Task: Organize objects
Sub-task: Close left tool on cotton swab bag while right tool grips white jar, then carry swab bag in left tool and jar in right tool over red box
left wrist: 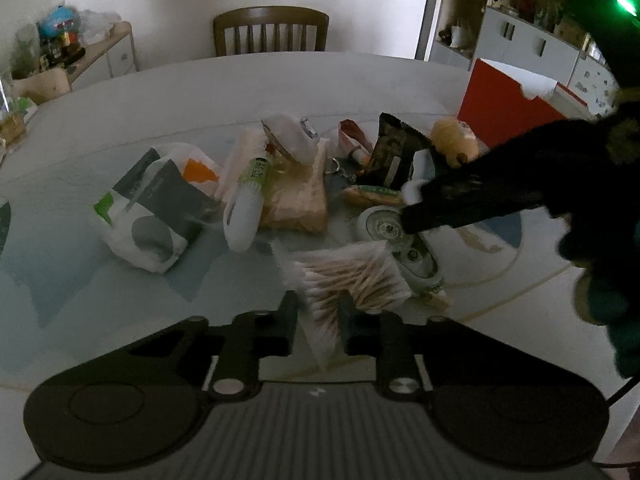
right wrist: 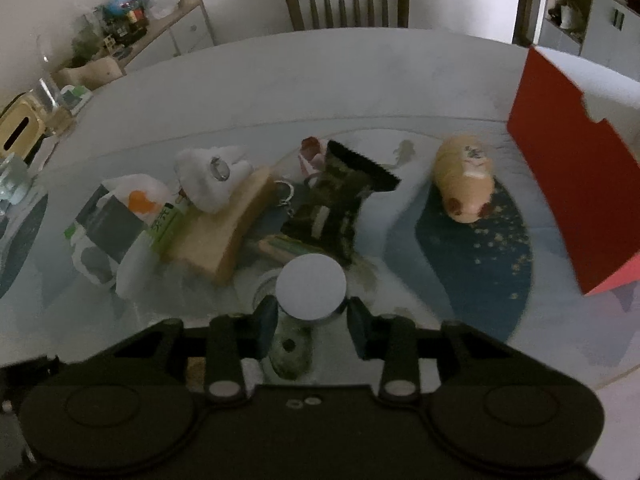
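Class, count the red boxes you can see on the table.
1. The red box stands open at the table's right edge, beyond the plush toy. None appears hidden.

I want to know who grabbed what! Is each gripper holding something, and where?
The left gripper pinches the cotton swab bag at its near edge. The right gripper squeezes the round white lid by its sides.

A clear bag of cotton swabs (left wrist: 348,280) is pinched between the left jaws; a round white lid (right wrist: 311,286) sits between the right jaws.
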Demonstrator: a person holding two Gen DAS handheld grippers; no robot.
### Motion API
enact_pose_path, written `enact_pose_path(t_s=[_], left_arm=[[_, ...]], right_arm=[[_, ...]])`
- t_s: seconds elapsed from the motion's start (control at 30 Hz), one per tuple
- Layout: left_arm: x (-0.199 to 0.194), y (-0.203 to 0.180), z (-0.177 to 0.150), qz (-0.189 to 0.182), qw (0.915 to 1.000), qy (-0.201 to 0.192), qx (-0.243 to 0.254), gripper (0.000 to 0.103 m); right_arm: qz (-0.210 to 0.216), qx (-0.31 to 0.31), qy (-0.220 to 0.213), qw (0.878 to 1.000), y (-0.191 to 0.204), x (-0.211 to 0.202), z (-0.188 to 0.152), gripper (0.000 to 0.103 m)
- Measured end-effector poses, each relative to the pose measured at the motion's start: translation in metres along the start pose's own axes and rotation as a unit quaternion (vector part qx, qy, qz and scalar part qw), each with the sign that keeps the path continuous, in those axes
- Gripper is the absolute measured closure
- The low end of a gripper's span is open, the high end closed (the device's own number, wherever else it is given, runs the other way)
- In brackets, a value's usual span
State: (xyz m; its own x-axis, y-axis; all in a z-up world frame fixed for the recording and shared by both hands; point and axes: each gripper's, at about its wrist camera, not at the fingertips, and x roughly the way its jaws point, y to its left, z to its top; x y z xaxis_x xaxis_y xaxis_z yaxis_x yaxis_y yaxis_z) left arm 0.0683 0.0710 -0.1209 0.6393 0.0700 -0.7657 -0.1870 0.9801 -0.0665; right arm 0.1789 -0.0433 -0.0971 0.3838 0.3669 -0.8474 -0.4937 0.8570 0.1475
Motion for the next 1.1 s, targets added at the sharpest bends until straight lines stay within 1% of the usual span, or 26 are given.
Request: enact_pose_path(t_s=[0.13, 0.27, 0.33, 0.4, 0.5, 0.53, 0.57, 0.6, 0.63, 0.67, 0.73, 0.9, 1.0, 1.03, 1.07, 1.1], left_arm=[[-0.007, 0.001, 0.002, 0.002, 1.0000, -0.002, -0.003, 0.100], [-0.018, 0.000, 0.006, -0.004, 0.9998, -0.008, -0.015, 0.100], [-0.020, -0.003, 0.006, -0.004, 1.0000, -0.006, -0.005, 0.100], [-0.019, -0.007, 0.005, 0.019, 0.9998, 0.001, 0.000, 0.100], [-0.018, -0.013, 0.004, 0.030, 0.9995, 0.011, -0.001, 0.096], [-0.020, -0.015, 0.005, 0.027, 0.9996, 0.011, -0.004, 0.089], [-0.020, -0.017, 0.005, 0.024, 0.9996, 0.010, -0.007, 0.073], [-0.021, -0.018, 0.006, 0.023, 0.9997, 0.007, -0.009, 0.062], [-0.021, -0.020, 0.007, 0.024, 0.9996, 0.003, -0.013, 0.037], [-0.021, -0.022, 0.009, 0.030, 0.9994, 0.000, -0.018, 0.028], [-0.018, -0.025, 0.013, 0.040, 0.9986, 0.002, -0.034, 0.028], [0.003, -0.030, 0.023, 0.072, 0.9941, 0.041, -0.070, 0.028], [0.014, -0.032, 0.025, 0.071, 0.9916, 0.052, -0.095, 0.028], [0.016, -0.033, 0.025, 0.075, 0.9906, 0.053, -0.101, 0.025], [0.019, -0.035, 0.025, 0.084, 0.9897, 0.054, -0.103, 0.017], [0.022, -0.037, 0.024, 0.098, 0.9885, 0.054, -0.101, 0.016]], right_arm=[[0.007, -0.007, 0.004, 1.000, -0.014, -0.017, -0.008, 0.066], [0.014, -0.009, 0.004, 1.000, -0.034, -0.035, -0.014, 0.066], [0.014, -0.012, 0.002, 1.000, -0.043, -0.044, -0.016, 0.066], [0.018, -0.011, 0.001, 1.000, -0.055, -0.051, -0.017, 0.066], [0.021, -0.017, 0.000, 1.000, -0.069, -0.060, -0.020, 0.066], [0.022, -0.020, -0.001, 1.000, -0.074, -0.063, -0.020, 0.066], [0.024, -0.024, -0.002, 0.999, -0.078, -0.065, -0.020, 0.066], [0.026, -0.026, -0.003, 0.999, -0.081, -0.067, -0.020, 0.066], [0.028, -0.029, -0.004, 0.999, -0.084, -0.070, -0.020, 0.066], [0.028, -0.033, -0.005, 0.999, -0.088, -0.072, -0.020, 0.066], [0.030, -0.039, -0.006, 0.999, -0.095, -0.075, -0.020, 0.066], [0.032, -0.051, -0.009, 0.998, -0.115, -0.086, -0.017, 0.065], [0.039, -0.049, -0.012, 0.998, -0.127, -0.091, -0.015, 0.065], [0.040, -0.048, -0.013, 0.998, -0.132, -0.092, -0.014, 0.065], [0.040, -0.049, -0.014, 0.998, -0.135, -0.093, -0.014, 0.065], [0.042, -0.049, -0.014, 0.998, -0.139, -0.094, -0.013, 0.065]])
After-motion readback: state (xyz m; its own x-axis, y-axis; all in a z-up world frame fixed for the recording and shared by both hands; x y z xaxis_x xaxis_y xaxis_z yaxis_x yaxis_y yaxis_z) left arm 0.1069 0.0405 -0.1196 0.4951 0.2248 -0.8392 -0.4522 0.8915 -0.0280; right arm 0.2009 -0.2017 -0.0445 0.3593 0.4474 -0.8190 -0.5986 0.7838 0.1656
